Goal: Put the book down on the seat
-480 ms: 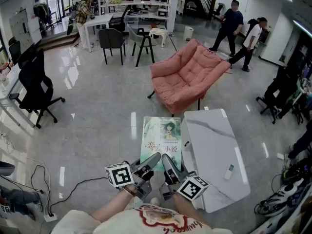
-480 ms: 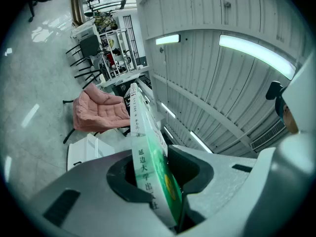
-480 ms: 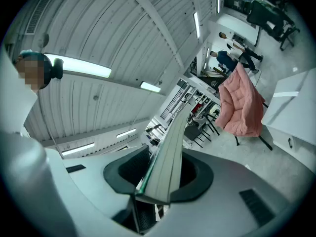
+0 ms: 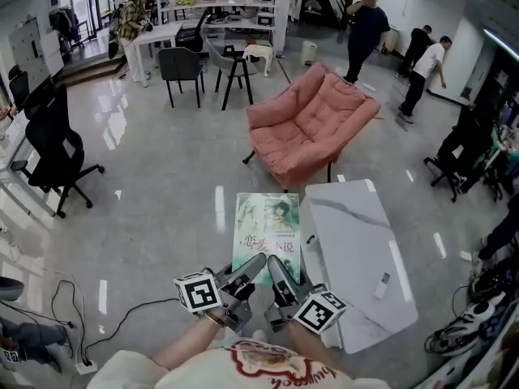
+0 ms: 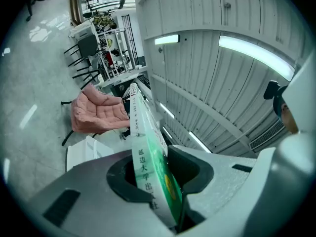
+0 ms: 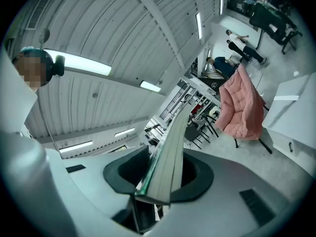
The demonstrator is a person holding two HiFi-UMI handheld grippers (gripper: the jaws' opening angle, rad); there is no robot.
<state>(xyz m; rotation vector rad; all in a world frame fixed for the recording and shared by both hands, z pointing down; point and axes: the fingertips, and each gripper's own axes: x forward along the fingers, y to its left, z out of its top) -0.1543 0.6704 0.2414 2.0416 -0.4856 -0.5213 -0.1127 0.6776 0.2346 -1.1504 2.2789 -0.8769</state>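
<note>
Left claw (image 4: pixel 253 266), right claw (image 4: pixel 278 267): both clamped on the near edge of the green-covered paperback book (image 4: pixel 268 227), held flat, well short of the pink cushioned armchair (image 4: pixel 312 124). Risk (judged): the edge-only grip may slip and drop the book before the chair.

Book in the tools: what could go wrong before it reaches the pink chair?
The left tool and right tool pinch the book only at its near edge, so it might droop or slip. The pink chair is some way ahead, and the white table stands close by, risking a bump.
</note>
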